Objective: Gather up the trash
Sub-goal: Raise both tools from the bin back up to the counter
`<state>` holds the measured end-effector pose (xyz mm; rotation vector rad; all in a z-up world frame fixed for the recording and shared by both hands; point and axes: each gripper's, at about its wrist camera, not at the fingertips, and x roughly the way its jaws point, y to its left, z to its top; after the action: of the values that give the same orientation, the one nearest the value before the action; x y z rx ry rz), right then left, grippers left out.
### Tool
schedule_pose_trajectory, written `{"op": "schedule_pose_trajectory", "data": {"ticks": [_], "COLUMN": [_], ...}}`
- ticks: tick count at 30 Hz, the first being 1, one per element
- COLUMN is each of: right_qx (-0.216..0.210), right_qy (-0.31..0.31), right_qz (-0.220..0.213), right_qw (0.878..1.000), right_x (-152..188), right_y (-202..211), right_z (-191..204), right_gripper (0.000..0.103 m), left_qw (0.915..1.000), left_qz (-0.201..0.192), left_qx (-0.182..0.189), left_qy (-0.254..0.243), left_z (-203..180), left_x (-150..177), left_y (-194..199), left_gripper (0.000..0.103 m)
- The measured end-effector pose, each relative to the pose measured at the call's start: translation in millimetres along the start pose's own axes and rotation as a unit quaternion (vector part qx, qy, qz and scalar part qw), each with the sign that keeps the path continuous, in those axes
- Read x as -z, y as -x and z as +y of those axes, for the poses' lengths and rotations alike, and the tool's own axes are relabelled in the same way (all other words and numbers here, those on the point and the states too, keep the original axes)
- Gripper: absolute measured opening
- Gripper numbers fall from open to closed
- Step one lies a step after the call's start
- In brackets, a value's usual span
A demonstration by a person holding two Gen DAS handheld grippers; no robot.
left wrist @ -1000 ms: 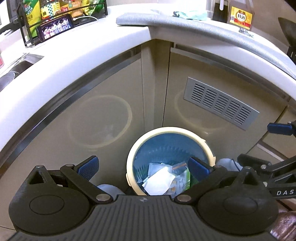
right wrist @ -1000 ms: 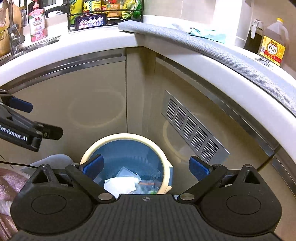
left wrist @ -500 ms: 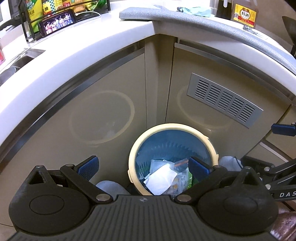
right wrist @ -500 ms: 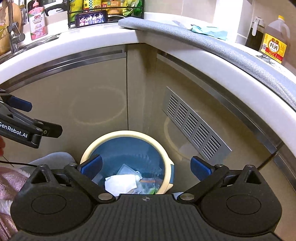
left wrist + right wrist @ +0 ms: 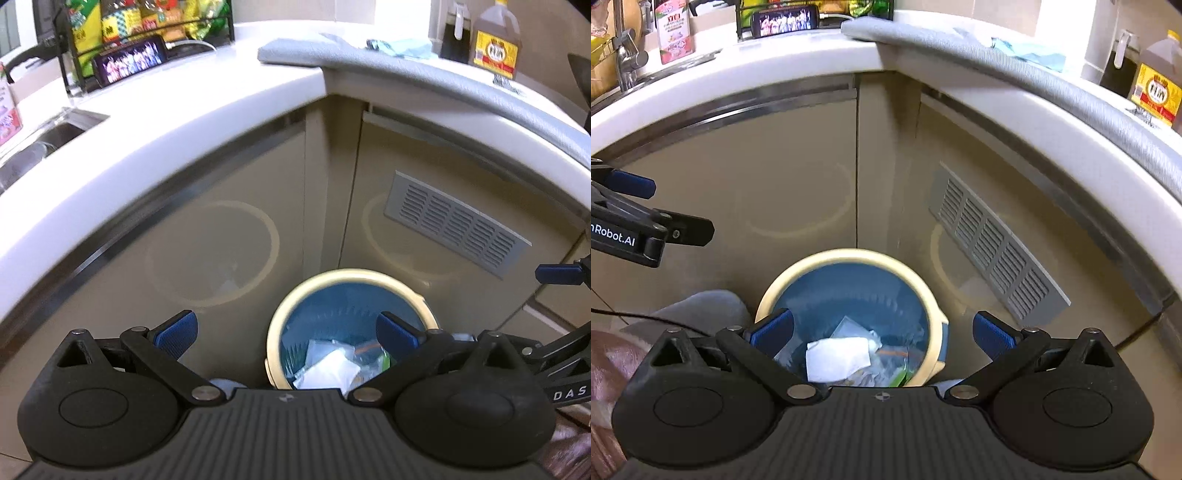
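A round blue bin with a cream rim [image 5: 295,306] [image 5: 798,275] stands on the floor in the corner below the counter. Inside it lie white paper [image 5: 328,371] [image 5: 836,358], clear wrappers and a green scrap. My left gripper [image 5: 286,330] hangs open above and in front of the bin, nothing between its blue pads. My right gripper [image 5: 882,330] is open too, above the bin, empty. Each gripper shows at the edge of the other's view. A crumpled light-blue piece [image 5: 404,48] [image 5: 1028,53] lies on the grey mat [image 5: 424,72] on the counter.
Beige cabinet doors with a grey vent [image 5: 456,240] stand behind the bin. The white counter [image 5: 166,125] carries a phone [image 5: 129,62], a snack rack, a sink with tap [image 5: 626,62] and oil bottles [image 5: 495,37]. A grey-socked foot [image 5: 698,310] is left of the bin.
Both grippers have risen and pulled back from the bin, so more of the counter top shows and the bin sits lower in view. Both stay open and empty.
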<state>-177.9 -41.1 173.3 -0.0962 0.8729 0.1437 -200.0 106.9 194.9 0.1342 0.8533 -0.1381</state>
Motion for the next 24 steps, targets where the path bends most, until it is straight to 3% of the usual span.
{"op": "schedule_pose_trajectory", "data": {"ticks": [4,10,14,19,24], "right_qx": [-0.009,-0.044,-0.069,-0.054,-0.023], "right_qy": [-0.012,-0.038,-0.043,-0.059,-0.074], "right_qz": [-0.029,-0.105,-0.113,-0.143,-0.165], "right_qw": [0.999,0.993,0.990,0.986,0.983], "right_x": [-14,-49,-78,-102,-118], "right_y": [11,40,51,58,55], "right_z": [-6,-30,-53,-76,-99], "right_gripper": [0.103,0.103,0.103,0.103,0.103], "left_qw": [0.9998,0.9974,0.9958,0.9933,0.9906], "left_qz": [-0.014,-0.064,-0.081,-0.107,-0.133], "left_qx": [0.000,-0.030,-0.025,-0.042,-0.013], "left_qy": [0.012,0.015,0.034,0.002,-0.028], "left_z": [8,18,24,13,-8], "left_x": [-18,-57,-83,-114,-156], "left_y": [7,23,27,27,24], "left_gripper": [0.103,0.103,0.103,0.103,0.103]}}
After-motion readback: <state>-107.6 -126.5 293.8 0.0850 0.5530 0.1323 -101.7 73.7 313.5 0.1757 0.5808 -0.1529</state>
